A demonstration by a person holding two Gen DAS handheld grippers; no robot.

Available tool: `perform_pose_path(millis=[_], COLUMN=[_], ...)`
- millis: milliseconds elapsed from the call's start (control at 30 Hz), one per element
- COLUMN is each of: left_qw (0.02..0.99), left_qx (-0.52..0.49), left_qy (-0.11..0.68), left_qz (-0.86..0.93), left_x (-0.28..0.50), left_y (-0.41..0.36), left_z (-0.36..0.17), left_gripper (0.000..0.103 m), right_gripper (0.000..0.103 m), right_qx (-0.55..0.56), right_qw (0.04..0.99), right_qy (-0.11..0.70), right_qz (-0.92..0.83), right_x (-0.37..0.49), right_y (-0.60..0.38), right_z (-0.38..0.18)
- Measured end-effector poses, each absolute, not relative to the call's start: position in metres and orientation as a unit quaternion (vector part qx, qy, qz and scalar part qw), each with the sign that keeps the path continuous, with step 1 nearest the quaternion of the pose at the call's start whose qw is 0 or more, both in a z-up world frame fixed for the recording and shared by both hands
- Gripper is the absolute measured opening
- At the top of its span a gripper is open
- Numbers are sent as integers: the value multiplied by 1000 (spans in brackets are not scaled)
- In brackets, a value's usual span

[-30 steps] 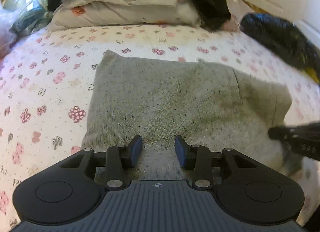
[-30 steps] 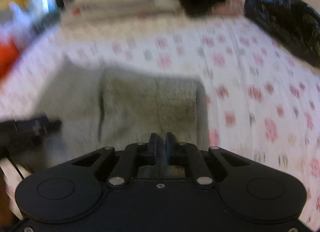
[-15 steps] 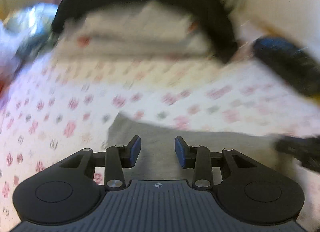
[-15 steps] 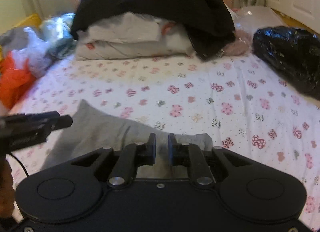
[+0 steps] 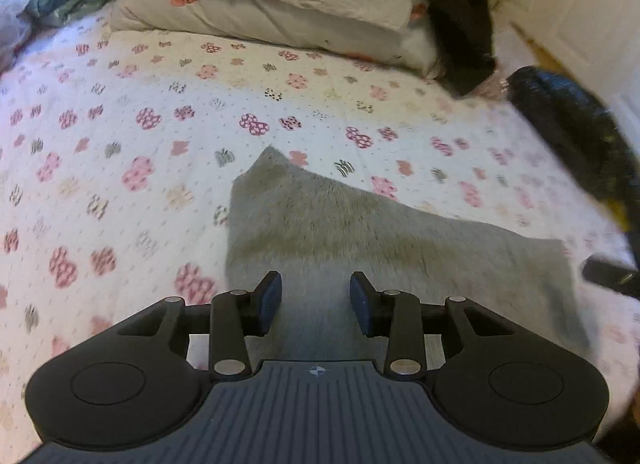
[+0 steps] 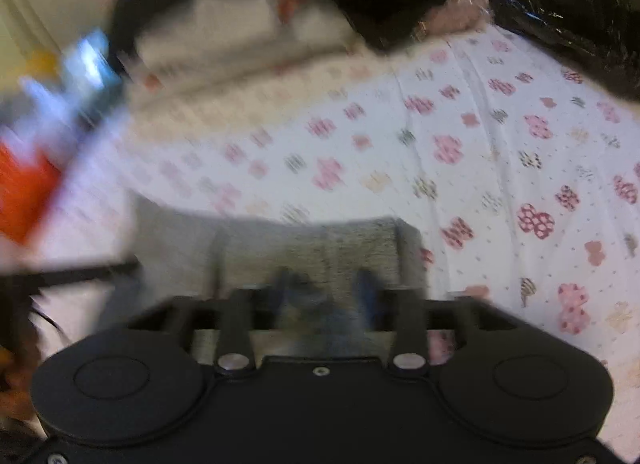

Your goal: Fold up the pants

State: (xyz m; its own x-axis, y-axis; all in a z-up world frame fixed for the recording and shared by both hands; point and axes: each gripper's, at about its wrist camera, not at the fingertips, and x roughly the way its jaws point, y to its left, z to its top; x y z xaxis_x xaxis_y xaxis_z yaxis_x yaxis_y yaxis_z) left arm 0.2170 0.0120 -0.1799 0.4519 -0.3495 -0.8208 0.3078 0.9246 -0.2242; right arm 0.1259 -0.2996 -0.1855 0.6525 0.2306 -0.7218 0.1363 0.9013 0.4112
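Folded grey knit pants [image 5: 360,232] lay flat on the white bedspread with pink flower print [image 5: 120,136], toward its near edge

A pile of pale pillows [image 5: 280,12] under a black garment [image 5: 460,4] sat at the far edge, a black plastic bag [image 6: 568,12] at the right edge; the left gripper [image 5: 316,300] hung spread above the pants, holding nothing; the right gripper [image 6: 326,292], badly blurred, also looked spread over them

No readable text or labels

Motion blur is smearing the right gripper [image 6: 326,292] fingers (gap unreadable); pants [image 6: 308,242] are running under its body at 6 o'clock.
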Motion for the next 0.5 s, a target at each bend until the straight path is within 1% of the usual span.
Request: perform_pose_path(millis=[33,100,233,333,500], left_qw=[847,833,819,833,860], left_qx=[-28,-39,-52,-57,-32], left_qy=[492,513,540,526,494], left_qz=[-200,-205,-187,-159,-125], left_x=[216,221,230,225,215], left_y=[21,36,59,64,52], left_z=[-180,-184,-192,-185,-168], left_gripper=[37,37,37,37,37], right_gripper=[101,101,101,101,100], right_qx=[239,266,293,295,266], right_qw=[885,884,862,853,859], right_qy=[397,381,410,429,437], right_qz=[37,52,56,51,30], right_x=[119,109,107,106,102], right_y=[-307,-323,-352,-362,-352], right_z=[-181,-173,-180,-189,-195])
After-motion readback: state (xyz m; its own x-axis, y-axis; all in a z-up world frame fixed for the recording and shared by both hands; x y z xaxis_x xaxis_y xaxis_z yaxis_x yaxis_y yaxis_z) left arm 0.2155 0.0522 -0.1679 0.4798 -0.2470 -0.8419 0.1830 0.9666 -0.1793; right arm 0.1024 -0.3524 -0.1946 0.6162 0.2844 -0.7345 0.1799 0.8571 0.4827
